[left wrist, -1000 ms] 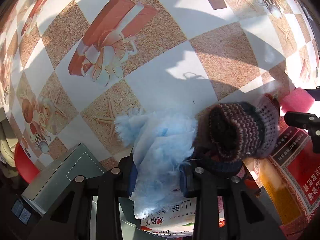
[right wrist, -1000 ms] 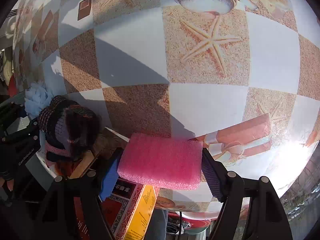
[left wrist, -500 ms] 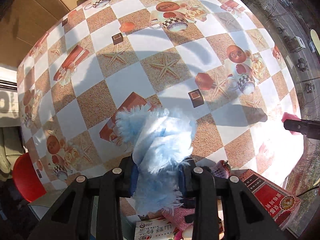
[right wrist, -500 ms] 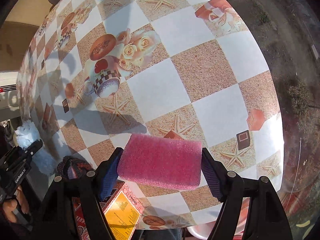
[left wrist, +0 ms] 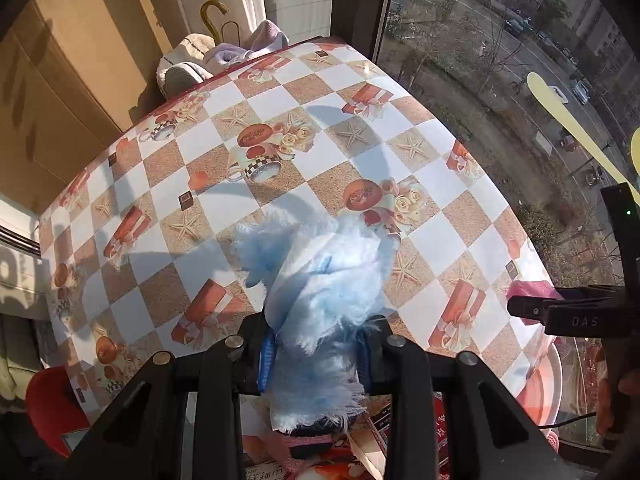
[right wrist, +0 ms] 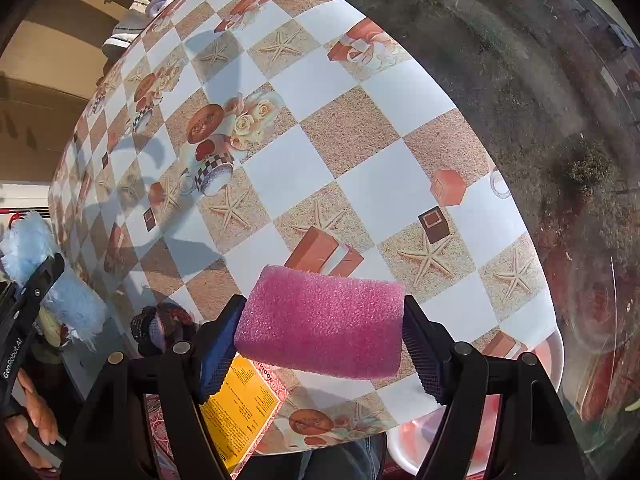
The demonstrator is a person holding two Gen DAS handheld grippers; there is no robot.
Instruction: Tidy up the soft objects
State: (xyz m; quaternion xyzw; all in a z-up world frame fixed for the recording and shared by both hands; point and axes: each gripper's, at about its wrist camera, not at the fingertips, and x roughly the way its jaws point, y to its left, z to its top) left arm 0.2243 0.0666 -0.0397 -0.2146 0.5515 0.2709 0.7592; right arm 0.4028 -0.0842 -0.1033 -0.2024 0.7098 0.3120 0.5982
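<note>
My left gripper [left wrist: 316, 356] is shut on a fluffy light-blue cloth [left wrist: 320, 292] and holds it high above the checkered table [left wrist: 168, 168]. My right gripper [right wrist: 320, 344] is shut on a pink sponge [right wrist: 320, 320] and holds it above the table's near edge. The sponge also shows in the left wrist view [left wrist: 532, 292], and the blue cloth shows at the left of the right wrist view [right wrist: 52, 280]. A dark knitted hat [right wrist: 156, 324] lies on the box near the table's front edge.
A red and yellow printed box [right wrist: 240, 408] sits below the right gripper at the table's near edge. Pale towels and shoes [left wrist: 216, 56] lie beyond the far edge. A window with a street view is on the right. A red stool [left wrist: 48, 408] stands at lower left.
Both grippers have risen well above the table with their objects held. The view has widened from a close look at the tablecloth to the whole table and the window.
</note>
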